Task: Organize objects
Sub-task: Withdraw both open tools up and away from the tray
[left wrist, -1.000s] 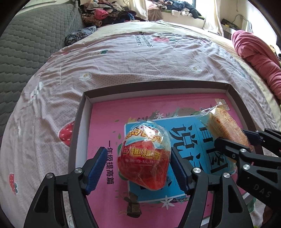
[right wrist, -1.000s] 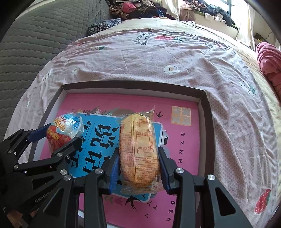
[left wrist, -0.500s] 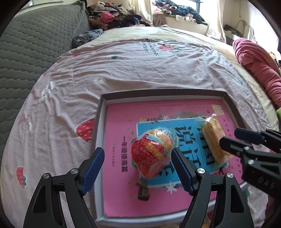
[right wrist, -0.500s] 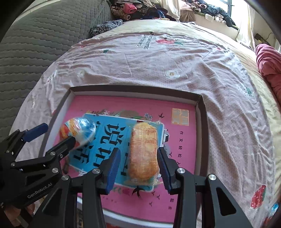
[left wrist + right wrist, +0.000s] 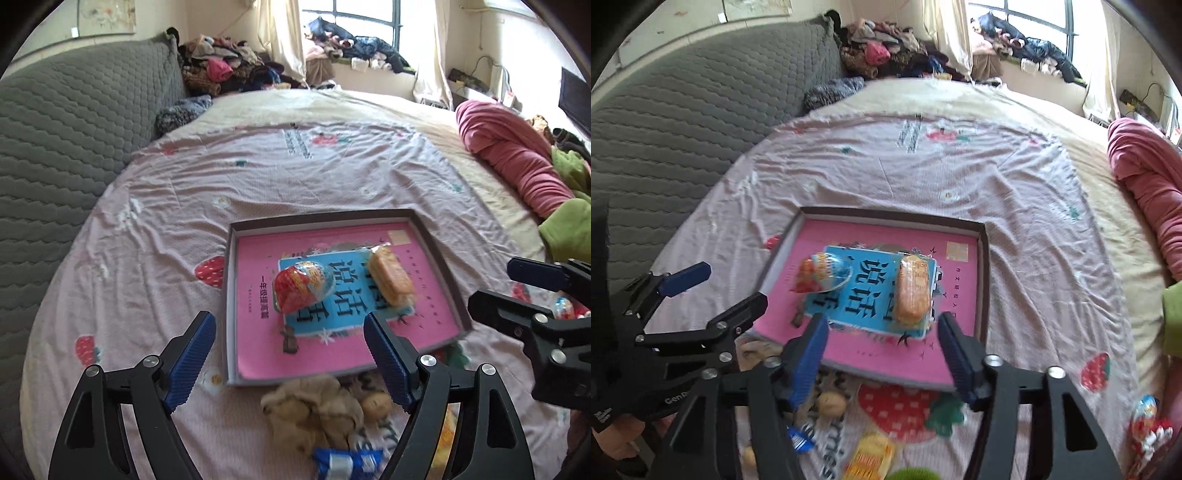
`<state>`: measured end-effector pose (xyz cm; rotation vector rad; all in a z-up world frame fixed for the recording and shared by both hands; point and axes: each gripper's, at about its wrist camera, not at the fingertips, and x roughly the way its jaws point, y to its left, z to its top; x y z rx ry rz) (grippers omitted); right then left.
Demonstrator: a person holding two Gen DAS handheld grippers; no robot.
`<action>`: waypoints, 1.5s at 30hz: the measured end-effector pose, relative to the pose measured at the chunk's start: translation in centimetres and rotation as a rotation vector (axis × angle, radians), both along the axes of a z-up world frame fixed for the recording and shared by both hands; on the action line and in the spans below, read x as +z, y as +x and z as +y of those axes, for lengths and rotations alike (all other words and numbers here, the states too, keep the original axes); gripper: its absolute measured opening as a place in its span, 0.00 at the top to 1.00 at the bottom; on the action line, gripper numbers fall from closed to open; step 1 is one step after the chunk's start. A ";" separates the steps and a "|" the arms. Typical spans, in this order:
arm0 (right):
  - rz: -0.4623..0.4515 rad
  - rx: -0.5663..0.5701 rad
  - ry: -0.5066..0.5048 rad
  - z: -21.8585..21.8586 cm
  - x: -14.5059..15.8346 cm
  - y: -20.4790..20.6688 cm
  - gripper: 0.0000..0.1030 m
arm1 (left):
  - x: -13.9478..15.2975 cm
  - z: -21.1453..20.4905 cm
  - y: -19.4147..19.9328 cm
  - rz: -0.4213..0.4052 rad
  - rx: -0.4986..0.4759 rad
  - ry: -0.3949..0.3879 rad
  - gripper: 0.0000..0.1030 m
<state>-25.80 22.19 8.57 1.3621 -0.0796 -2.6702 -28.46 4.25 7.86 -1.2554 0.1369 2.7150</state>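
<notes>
A shallow box (image 5: 439,243) (image 5: 983,266) lies on the bed and holds a pink and blue book (image 5: 255,321) (image 5: 879,339). On the book lie a red and blue egg-shaped snack pack (image 5: 301,284) (image 5: 822,272) and a wrapped orange cake (image 5: 390,280) (image 5: 913,290). My left gripper (image 5: 290,360) is open and empty, just short of the box's near edge. My right gripper (image 5: 881,356) is open and empty, above the box's near edge. Each gripper also shows in the other's view, the right gripper (image 5: 517,291) at the right and the left gripper (image 5: 713,291) at the left.
Loose things lie on the sheet in front of the box: a crumpled beige cloth (image 5: 314,410), a small round snack (image 5: 831,404), a blue wrapper (image 5: 347,461), a yellow pack (image 5: 870,458) and another egg pack (image 5: 1147,421). A grey quilted headboard (image 5: 55,140) stands left, pink bedding (image 5: 517,162) lies right.
Both grippers opened, let go of the egg pack and the cake on the book, and pulled back and up from the box. The loose things in front of the box came into view.
</notes>
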 end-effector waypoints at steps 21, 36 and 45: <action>0.115 -0.012 0.017 0.8 6.6 16.5 0.16 | 6.6 -1.9 15.9 0.112 0.007 0.018 0.08; 0.116 -0.005 0.156 0.4 1.2 23.5 0.16 | -0.1 -1.1 22.1 0.080 -0.062 0.011 0.08; 0.108 0.015 0.176 0.0 -2.7 24.4 0.16 | -5.5 -1.5 23.2 0.051 -0.077 0.030 0.08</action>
